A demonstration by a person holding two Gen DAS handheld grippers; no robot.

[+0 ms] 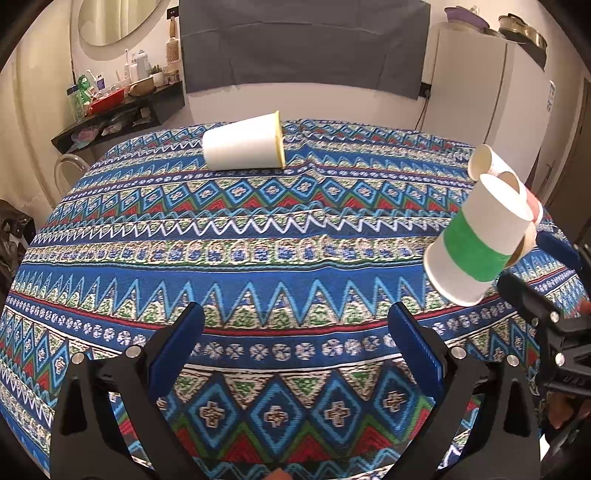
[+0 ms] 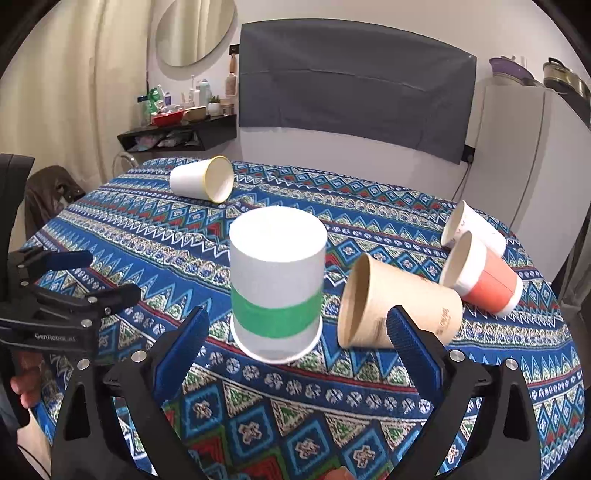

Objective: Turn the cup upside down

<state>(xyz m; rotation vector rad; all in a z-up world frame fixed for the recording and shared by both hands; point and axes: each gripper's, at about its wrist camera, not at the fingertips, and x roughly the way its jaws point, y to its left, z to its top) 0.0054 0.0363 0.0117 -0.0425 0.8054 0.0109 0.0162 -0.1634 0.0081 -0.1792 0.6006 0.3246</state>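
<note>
Green-banded paper cup (image 2: 277, 284) stands inverted, rim down, on the patterned table (image 2: 369, 406); right tool (image 2: 297, 339) spread wide around it, not touching. Left tool (image 1: 295, 339) likewise wide, holding nothing.

A table covered by a patterned blue cloth (image 2: 258, 387) fills the foreground. Behind the table, a dark grey fabric panel (image 2: 354, 85) is hung on the wall. To the left of the panel, a round mirror (image 2: 195, 29) is mounted, and beneath the mirror a black shelf (image 2: 177, 134) is crowded with bottles and a red bowl (image 2: 168, 118). Further left of the table, cream curtains (image 2: 74, 74) are seen. To the right of the table, a white cabinet (image 2: 524, 155) is topped by pots.
</note>
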